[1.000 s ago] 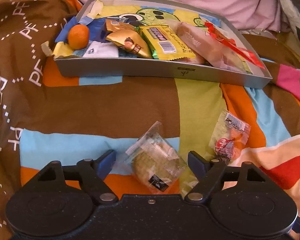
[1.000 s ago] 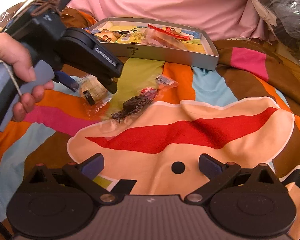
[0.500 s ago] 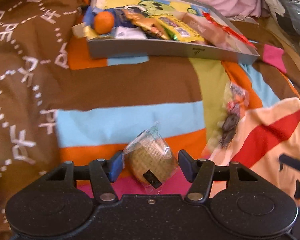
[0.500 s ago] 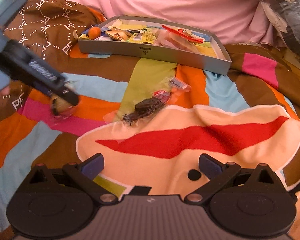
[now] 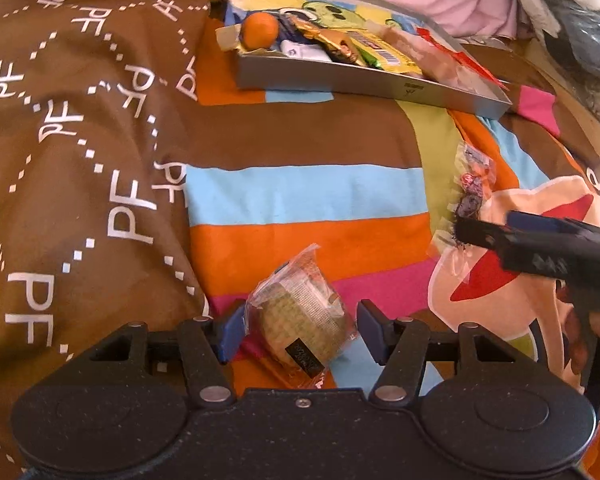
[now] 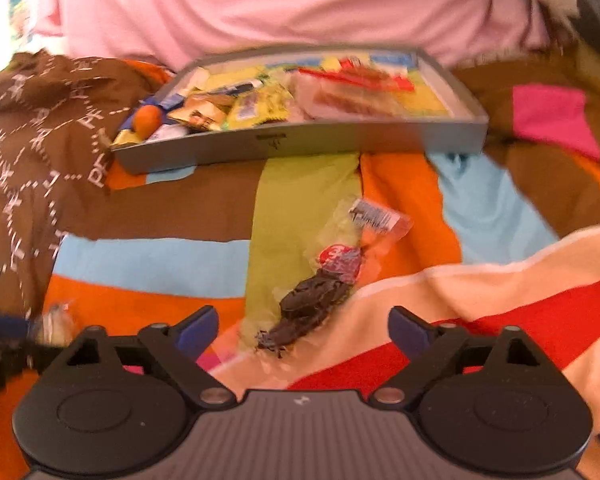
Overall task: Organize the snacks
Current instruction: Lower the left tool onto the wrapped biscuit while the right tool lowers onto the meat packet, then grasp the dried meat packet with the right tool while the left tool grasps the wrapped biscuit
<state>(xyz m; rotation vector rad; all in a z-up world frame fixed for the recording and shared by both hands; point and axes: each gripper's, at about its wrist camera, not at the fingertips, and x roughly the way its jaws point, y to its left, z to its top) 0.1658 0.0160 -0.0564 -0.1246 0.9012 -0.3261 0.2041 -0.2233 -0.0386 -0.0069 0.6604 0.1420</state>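
Since half a second ago, the left gripper (image 5: 298, 330) has carried its wrapped round cookie (image 5: 302, 326) further from the grey tray (image 5: 380, 82), which now sits smaller and higher in the left wrist view, while the right gripper (image 6: 302, 330) has moved in close over the clear packet of dark snack (image 6: 320, 300), which a second ago lay well ahead of it. Both now-views look along a pair of blue-padded tongs over a bedspread (image 5: 300, 196) of brown, blue, orange and pink stripes. Left tongs are clamped on the cookie in its crinkled clear wrapper, and it seems lifted off the cloth, though that is hard to confirm. Right tongs stand wide apart, with the dark snack packet lying on the bedspread just ahead of and between them, not yet touched. The right wrist view is blurred. At the far side, against a pink cushion (image 6: 260, 4), the tray already holds several snacks: an orange fruit (image 5: 260, 31), gold and yellow wrappers, and a long red-edged packet. Judging by this, most of the sorting looks done; two items remain outside the tray, one already held and one about to be gripped
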